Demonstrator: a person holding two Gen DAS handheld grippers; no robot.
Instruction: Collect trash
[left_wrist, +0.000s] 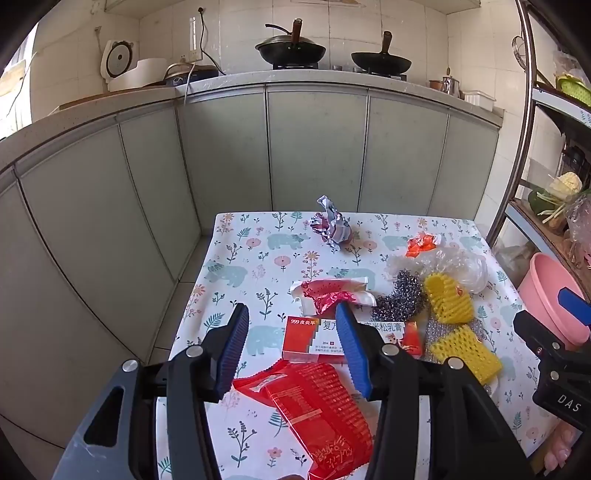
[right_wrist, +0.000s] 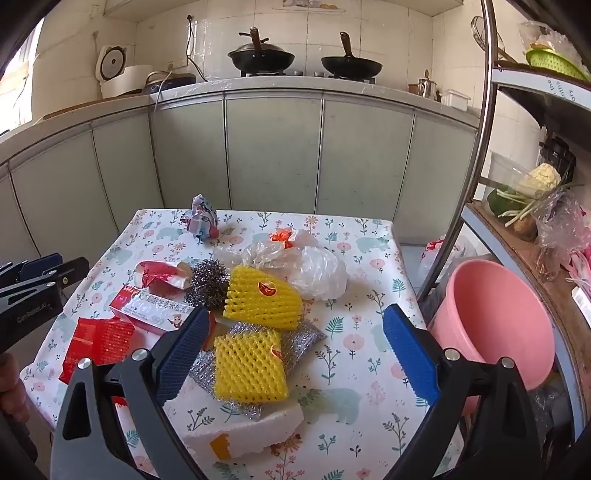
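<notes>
Trash litters floral table (right_wrist: 354, 236); pink basin (right_wrist: 495, 325) sits beside it.

Floral/bear-print tablecloth (right_wrist: 362, 295), yellow foam nets (right_wrist: 249, 365), red wrapper (left_wrist: 321, 413), pink basin (right_wrist: 495, 321), silver scourer (right_wrist: 207, 282).

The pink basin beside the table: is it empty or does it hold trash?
Empty: the pink basin shows only bare inner wall.

Each black hand-held gripper (left_wrist: 291, 347) has ribbed blue pads and silver screws.
</notes>
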